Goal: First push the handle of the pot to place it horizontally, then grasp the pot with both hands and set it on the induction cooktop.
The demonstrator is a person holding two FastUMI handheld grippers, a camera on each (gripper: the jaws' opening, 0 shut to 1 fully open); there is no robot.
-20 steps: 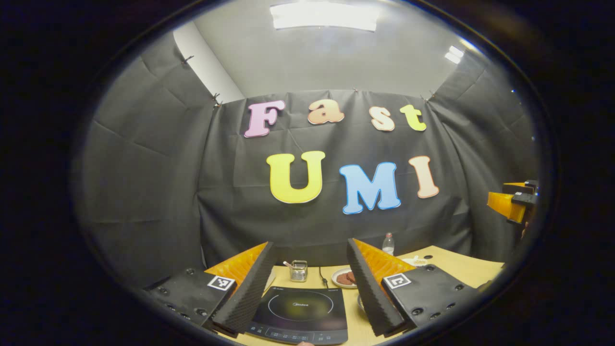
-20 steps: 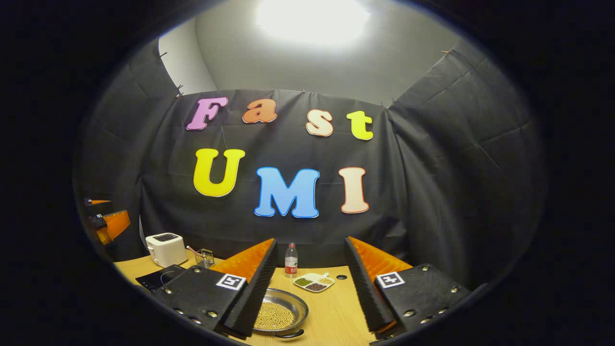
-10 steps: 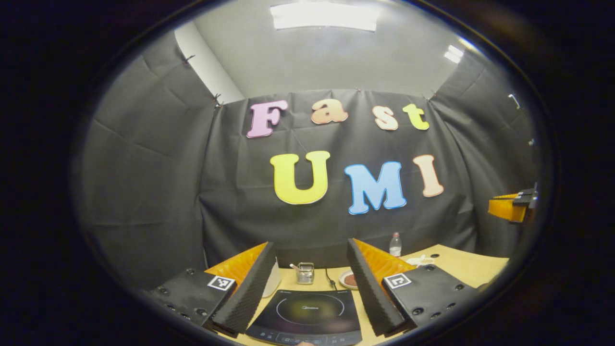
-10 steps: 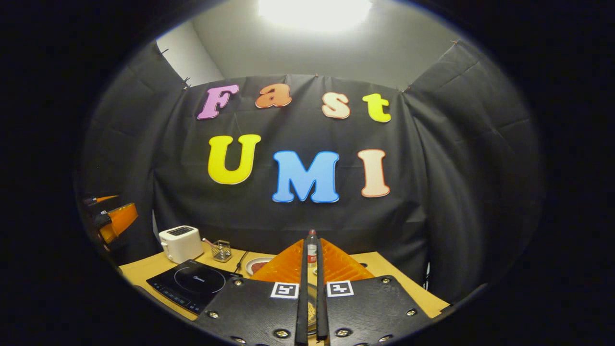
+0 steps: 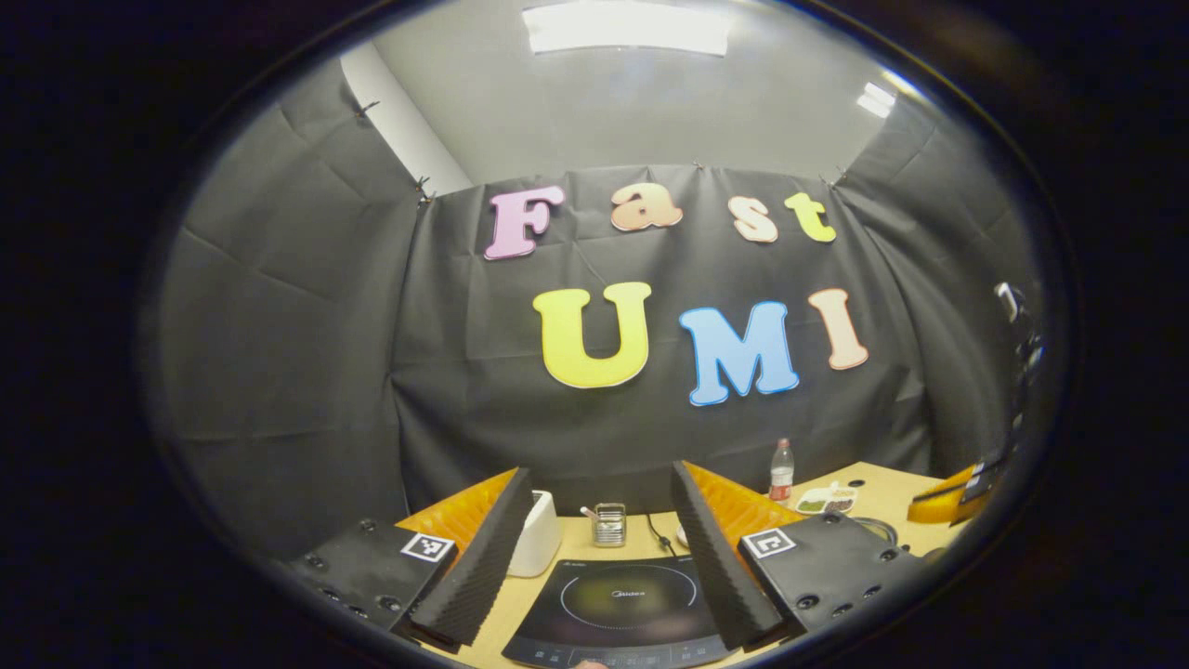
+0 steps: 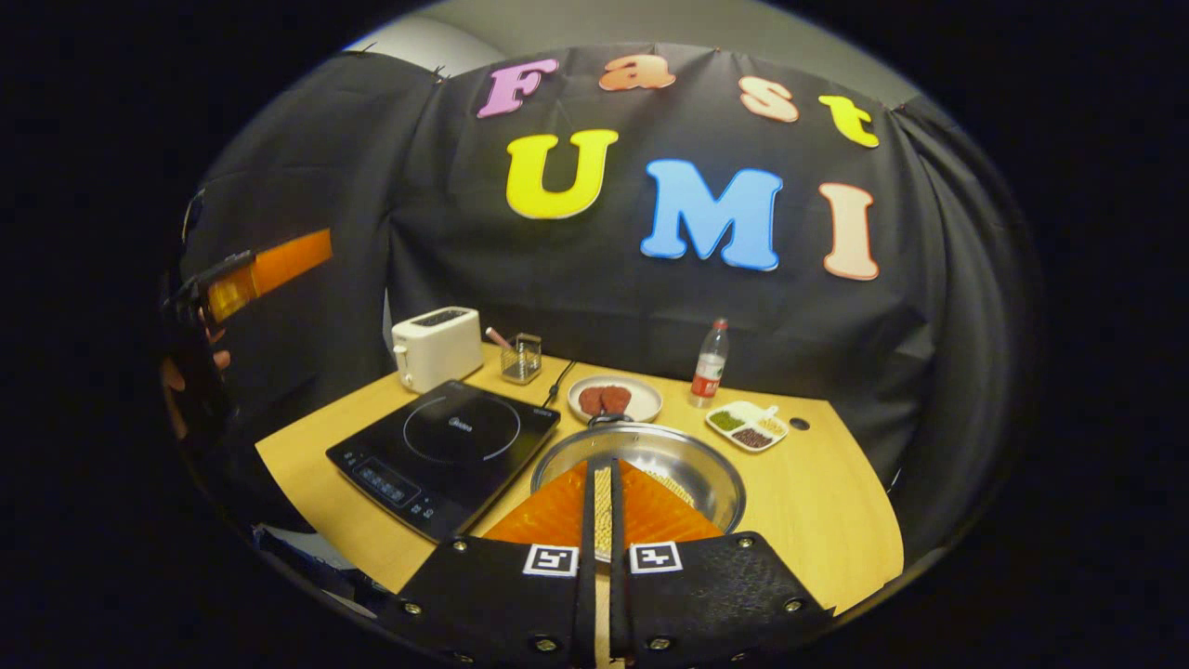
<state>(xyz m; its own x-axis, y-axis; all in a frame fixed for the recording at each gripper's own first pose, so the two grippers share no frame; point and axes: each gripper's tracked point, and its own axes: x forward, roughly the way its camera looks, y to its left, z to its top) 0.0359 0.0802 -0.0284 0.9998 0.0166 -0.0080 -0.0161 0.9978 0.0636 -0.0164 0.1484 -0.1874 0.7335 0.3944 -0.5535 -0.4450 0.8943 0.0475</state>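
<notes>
The steel pot [image 6: 687, 465] holds yellow beans and stands on the wooden table just right of the black induction cooktop [image 6: 446, 444]. A small black handle [image 6: 608, 420] shows at its far rim. My right gripper [image 6: 602, 465] is shut on nothing and hovers over the pot's near side, hiding the near rim. My left gripper [image 5: 599, 470] is open, held above the cooktop [image 5: 622, 604], which lies between its fingers. It shows far left in the right gripper view as an orange left gripper [image 6: 269, 268] held by a hand [image 6: 190, 372]. The right gripper [image 5: 947, 506] appears at the far right edge.
A white toaster [image 6: 437, 346] and a wire utensil holder [image 6: 520, 358] stand behind the cooktop. A plate with red patties [image 6: 613, 400], a water bottle [image 6: 711, 362] and a divided dish of beans [image 6: 746, 425] sit behind the pot. The table [image 6: 817, 520] has bare wood right of the pot.
My right gripper went from open to shut, then tilted down and came over the pot. The left gripper drifted slightly, staying open above the cooktop.
</notes>
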